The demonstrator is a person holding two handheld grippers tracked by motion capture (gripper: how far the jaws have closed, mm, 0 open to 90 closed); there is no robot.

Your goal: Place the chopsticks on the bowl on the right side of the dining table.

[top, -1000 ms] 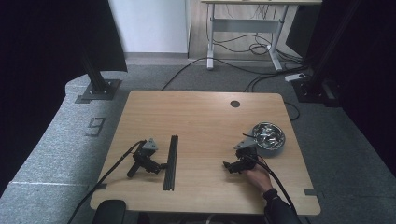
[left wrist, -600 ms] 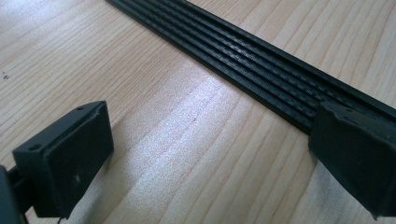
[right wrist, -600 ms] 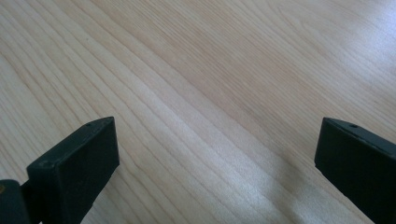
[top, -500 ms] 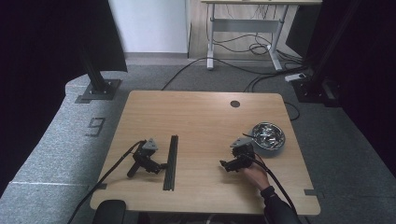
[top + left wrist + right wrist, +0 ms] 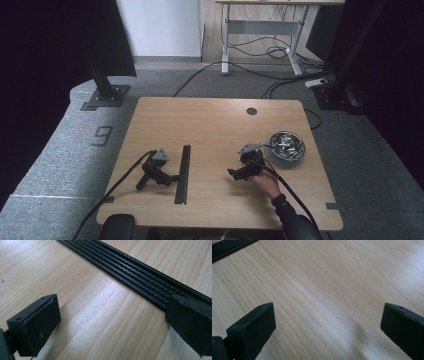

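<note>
A long black grooved rail [image 5: 183,173] lies on the wooden table [image 5: 210,125], running front to back left of centre. My left gripper [image 5: 170,178] rests on the table just left of the rail with no hand on it. Its jaws stand open and empty, and the rail [image 5: 140,277] crosses right in front of them. My right gripper [image 5: 232,173] is held by a hand [image 5: 267,184] right of centre, pointing left toward the rail. It is open over bare wood with nothing between the jaws, and the rail's end [image 5: 229,247] shows at the far top left.
A shiny metal bowl [image 5: 285,145] holding small metal parts sits just right of the right gripper. A round cable hole [image 5: 251,111] lies near the table's far edge. Cables trail off the front edge from both grippers. Grey carpet and stands surround the table.
The hand has shifted the right gripper slightly to the left, away from the bowl. The left gripper and the rail have not moved.
</note>
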